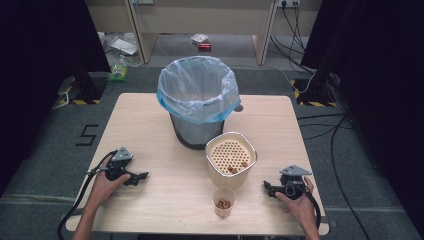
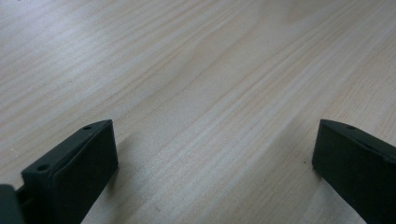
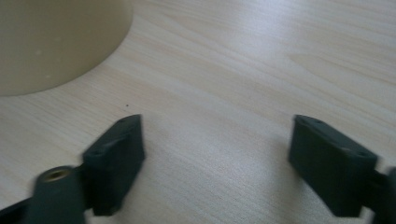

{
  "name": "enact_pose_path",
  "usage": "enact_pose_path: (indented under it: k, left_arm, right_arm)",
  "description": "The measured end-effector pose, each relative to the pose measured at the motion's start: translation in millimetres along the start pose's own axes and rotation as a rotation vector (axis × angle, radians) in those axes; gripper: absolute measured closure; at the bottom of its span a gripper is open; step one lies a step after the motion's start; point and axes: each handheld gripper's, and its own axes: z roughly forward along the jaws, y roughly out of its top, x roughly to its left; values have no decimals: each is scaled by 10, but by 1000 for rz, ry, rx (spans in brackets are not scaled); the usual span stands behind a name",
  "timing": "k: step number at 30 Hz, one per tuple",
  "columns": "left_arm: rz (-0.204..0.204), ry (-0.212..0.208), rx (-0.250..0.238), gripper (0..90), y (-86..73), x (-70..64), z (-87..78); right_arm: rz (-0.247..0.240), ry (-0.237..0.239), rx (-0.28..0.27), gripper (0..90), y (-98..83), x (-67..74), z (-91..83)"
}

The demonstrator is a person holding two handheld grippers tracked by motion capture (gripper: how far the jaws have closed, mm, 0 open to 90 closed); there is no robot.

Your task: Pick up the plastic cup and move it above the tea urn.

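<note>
Both grippers rest low on the wooden table (image 1: 150,107) with jaws spread wide and nothing between them, the left gripper (image 1: 141,176) near the left edge and the right gripper (image 1: 267,189) just right of the cream container (image 1: 231,161). Judging by that nearness, the container looks like the next thing to grasp, so the right gripper would do well to come in level and clamp the wall near the rim, keeping it upright until it is over the lined bin (image 1: 198,97) behind. That container stands at mid-table, squarish with rounded corners, holding a perforated insert with a few brown pieces (image 1: 233,168) on it. One small cup (image 1: 223,201) with similar pieces stands just in front.
</note>
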Motion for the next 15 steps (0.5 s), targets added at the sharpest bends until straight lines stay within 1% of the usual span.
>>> enact_pose_path:
  k: [2,5,7,8,10,12,13,15]
  left_arm:
    - [0,0,0,0,0,0,0]
    - [0,0,0,0,0,0,0]
    - [0,0,0,0,0,0,0]
    - [0,0,0,0,0,0,0]
    - [0,0,0,0,0,0,0]
    - [0,0,0,0,0,0,0]
    - [0,0,0,0,0,0,0]
    - [0,0,0,0,0,0,0]
  right_arm:
    - [11,-7,-1,182,-3,-1,-13]
    - [12,3,-13,230,6,1,-69]
    - [3,-5,-26,231,19,16,-118]
    - [1,-2,-27,239,25,31,-147]
    - [3,8,-30,275,28,80,-202]
    - [-12,13,-31,298,29,128,-258]
    - [-17,23,-29,311,29,156,-289]
    - [-11,40,-33,329,30,211,-340]
